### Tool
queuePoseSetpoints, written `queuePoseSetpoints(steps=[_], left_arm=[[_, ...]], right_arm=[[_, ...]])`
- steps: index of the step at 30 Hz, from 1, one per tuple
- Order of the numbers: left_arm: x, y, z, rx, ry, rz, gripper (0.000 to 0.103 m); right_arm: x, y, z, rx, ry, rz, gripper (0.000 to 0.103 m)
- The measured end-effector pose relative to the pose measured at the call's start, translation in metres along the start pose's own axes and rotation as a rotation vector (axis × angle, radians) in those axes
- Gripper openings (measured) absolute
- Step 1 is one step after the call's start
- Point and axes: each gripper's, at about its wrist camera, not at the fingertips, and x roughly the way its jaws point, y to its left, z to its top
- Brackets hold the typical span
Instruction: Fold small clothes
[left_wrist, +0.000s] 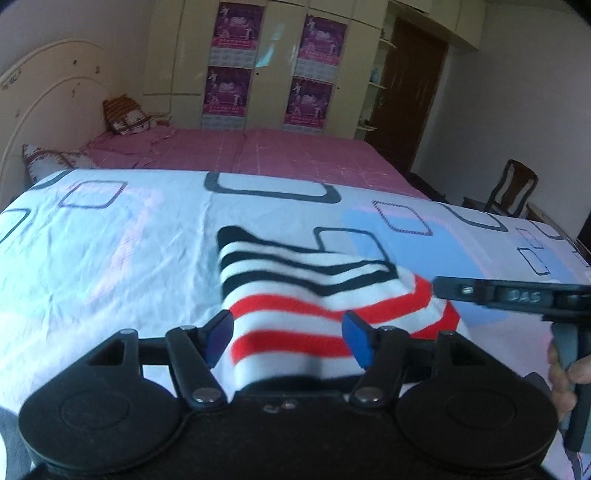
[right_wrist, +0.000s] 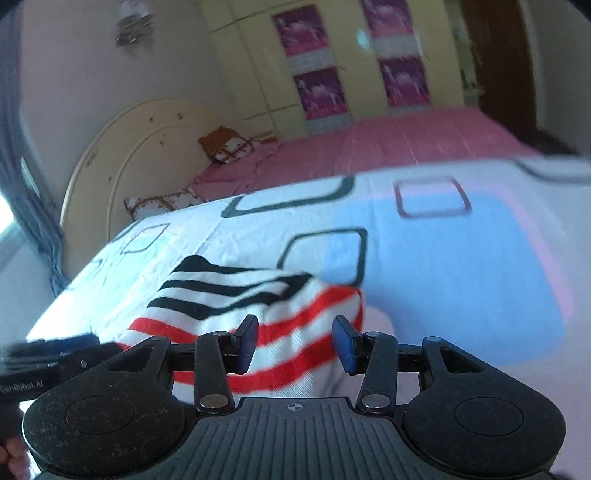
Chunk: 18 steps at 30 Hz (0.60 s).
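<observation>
Left gripper (left_wrist: 288, 339) spread wide, gripping nothing, fingers (left_wrist: 219, 338) straddling the near edge of the striped garment (left_wrist: 314, 291) on the patterned sheet (left_wrist: 110, 240). Right gripper (right_wrist: 293, 343) likewise agape and empty, over the garment's right end. Seemingly bunched, not flat; folding judged barely begun, with smoothing and folding left.

Daylight fills the room evenly, soft and slightly washed out, with a bright patch at the window (right_wrist: 7, 229) on the left edge. The right wrist view is smeared by motion blur, worst on the posters (right_wrist: 317, 62). Both views bend strongly toward dark corners.
</observation>
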Motion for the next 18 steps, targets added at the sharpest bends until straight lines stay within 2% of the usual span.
queuePoseSetpoints(steps=[4,5,7,10,18], left_arm=[[0.022,-0.008,0.004,0.025,0.026,-0.010,0.064],[0.028,-0.008,0.003,0.022,0.038,-0.008,0.064],[0.039,-0.006,0.002,0.023,0.054,0.005,0.064],[0.048,-0.003,-0.001,0.026,0.068,0.013,0.064],[0.052,-0.001,-0.003,0.016,0.080,0.017,0.064]], right_arm=[[0.021,0.018,0.002,-0.044,0.002,0.002,0.043],[0.029,0.020,0.001,-0.043,0.011,0.003,0.034],[0.044,0.020,-0.001,-0.047,0.038,-0.021,0.029],[0.063,0.014,-0.006,-0.034,0.066,-0.071,0.029],[0.068,0.010,-0.011,-0.029,0.059,-0.080,0.029]])
